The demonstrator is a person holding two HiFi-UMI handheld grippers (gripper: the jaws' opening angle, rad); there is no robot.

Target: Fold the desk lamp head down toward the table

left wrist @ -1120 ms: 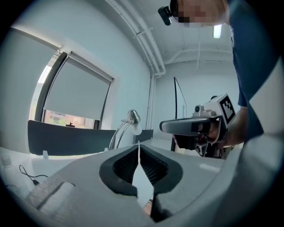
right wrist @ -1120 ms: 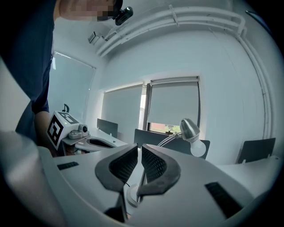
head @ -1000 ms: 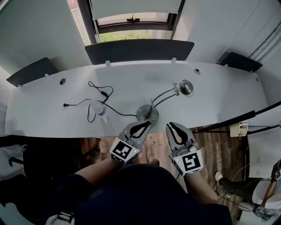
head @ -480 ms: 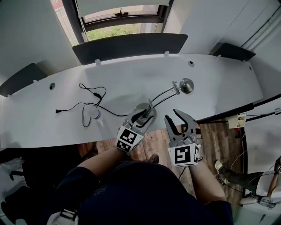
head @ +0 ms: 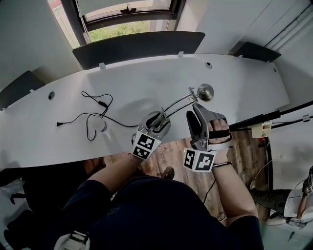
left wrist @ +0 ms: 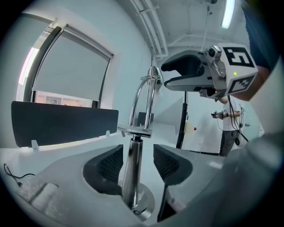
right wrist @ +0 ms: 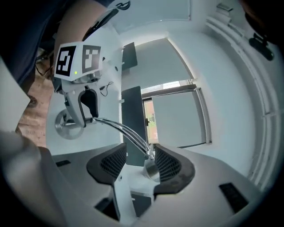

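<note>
Head view steeply down over desk (head: 146, 80), gripper views close, near level, sharing lamp (left wrist: 132, 168)

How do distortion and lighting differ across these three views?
Head view: wide lens bows the desk into an arc. Left gripper view: dark fisheye corners, ceiling light glares, lamp post sharp. Right gripper view: scene rolled sideways, window stands on end.

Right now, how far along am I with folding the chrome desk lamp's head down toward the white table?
Nothing is folded yet: the round chrome lamp head sits high on its curved twin-rod arm. In hand: both grippers have just been opening, the left gripper straddling the upright chrome post, the right gripper around the head, neither clamped. Left: close both, swing the head down.
</note>
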